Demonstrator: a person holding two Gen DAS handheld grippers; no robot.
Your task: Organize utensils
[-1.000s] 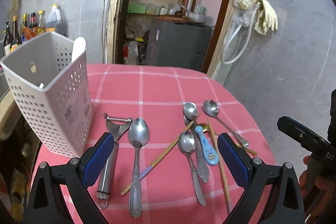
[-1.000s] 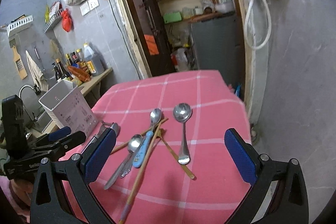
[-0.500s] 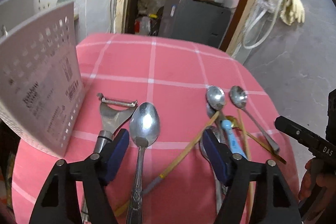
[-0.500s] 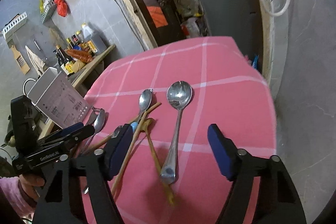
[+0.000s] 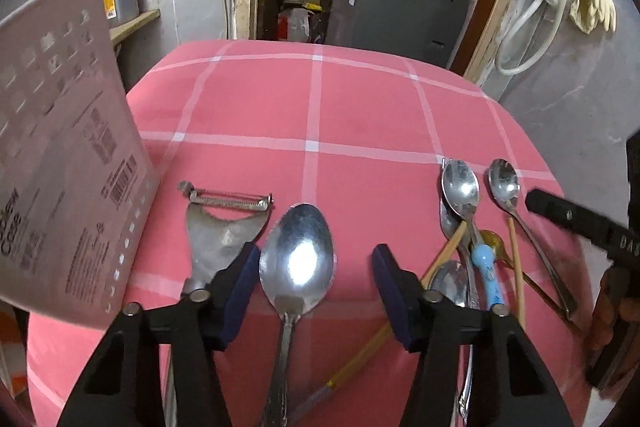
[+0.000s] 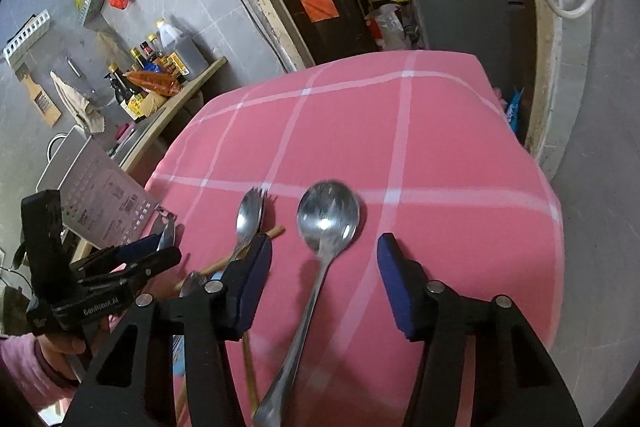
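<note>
both tongs, left (image 5: 312, 263) and right (image 6: 324, 259), have dropped closer since earlier, closing but ungripped, each straddling a spoon (image 5: 296, 259) (image 6: 328, 217) toward 12 o'clock.

A table under a pink cloth with white check lines (image 5: 320, 115) carries a large steel spoon (image 5: 297, 259) between the left tongs' fingers – a steel peeler (image 5: 218, 227) and white perforated plastic caddy (image 5: 60, 187) lie further left, clustered spoons and wooden chopsticks (image 5: 476, 227) to their right.

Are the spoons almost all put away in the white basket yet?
Not yet. Nothing looks put away. The left hand-held gripper is closing around a big spoon, the right hand-held gripper around another spoon. The peeler and chopsticks lie beside the basket.
</note>
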